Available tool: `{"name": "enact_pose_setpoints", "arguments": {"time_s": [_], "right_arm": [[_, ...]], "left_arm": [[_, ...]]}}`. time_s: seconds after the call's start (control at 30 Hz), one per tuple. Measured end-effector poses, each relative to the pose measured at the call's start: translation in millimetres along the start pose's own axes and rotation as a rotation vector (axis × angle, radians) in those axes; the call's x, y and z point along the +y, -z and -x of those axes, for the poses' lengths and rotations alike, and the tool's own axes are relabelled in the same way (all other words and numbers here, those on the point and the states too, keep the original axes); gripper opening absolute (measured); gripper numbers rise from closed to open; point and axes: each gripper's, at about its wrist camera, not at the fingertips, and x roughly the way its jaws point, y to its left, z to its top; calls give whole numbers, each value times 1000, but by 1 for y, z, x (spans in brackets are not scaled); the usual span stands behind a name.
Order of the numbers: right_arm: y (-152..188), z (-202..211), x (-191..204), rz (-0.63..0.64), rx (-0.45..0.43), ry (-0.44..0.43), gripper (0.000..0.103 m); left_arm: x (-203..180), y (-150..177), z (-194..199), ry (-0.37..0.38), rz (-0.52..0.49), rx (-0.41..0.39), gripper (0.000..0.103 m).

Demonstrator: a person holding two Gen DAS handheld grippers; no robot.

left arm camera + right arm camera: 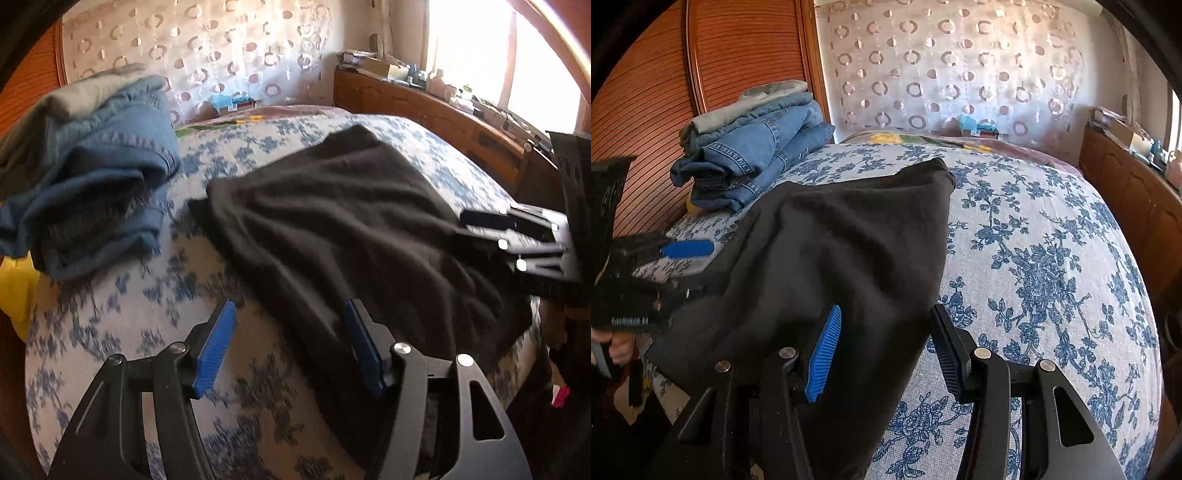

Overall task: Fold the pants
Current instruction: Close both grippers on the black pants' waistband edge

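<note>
A: Where are the pants?

B: Black pants (332,221) lie on the floral bedspread (1052,258), centre of both frames. In the right wrist view the long axis runs from the lower left of the frame up to a narrow end at upper centre, near the jeans.

A: Left gripper?

B: My left gripper (291,347) has its jaws wide, holding nothing. Its left blue pad (216,350) is over bare bedspread; the right one sits at the pants' near edge, lower centre. Can't tell whether it touches the cloth.

A: Right gripper?

B: My right gripper (886,354) is wide too, nothing held. Its blue pad (823,354) is over the black fabric, the other finger over bedspread, so the jaws straddle the pants' right edge. In the left wrist view it shows at right centre, low against the cloth.

A: Which is nearer?

B: Both are at the near end, one per side. I judge the right better placed: an edge is already between its jaws.

A: Next move?

B: Probably close on the near edges and carry them toward the far end. That's a guess.

A: Containers?

B: None seen. Just a pile of folded jeans (750,147) with grey cloth (750,103) on top, upper left, apart from the pants. Something yellow (14,291) at the left edge of the left wrist view, unclear what.
</note>
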Motion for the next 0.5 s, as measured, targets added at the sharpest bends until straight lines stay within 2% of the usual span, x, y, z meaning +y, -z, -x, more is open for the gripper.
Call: {"name": "enact_pose_setpoints", "arguments": {"time_s": [0.2, 0.5], "right_arm": [[0, -1, 0, 3, 7, 0, 52], [-1, -1, 1, 12, 16, 7, 52]], "left_arm": [[1, 12, 1, 10, 17, 11, 64], [4, 18, 1, -9, 28, -28, 77]]}}
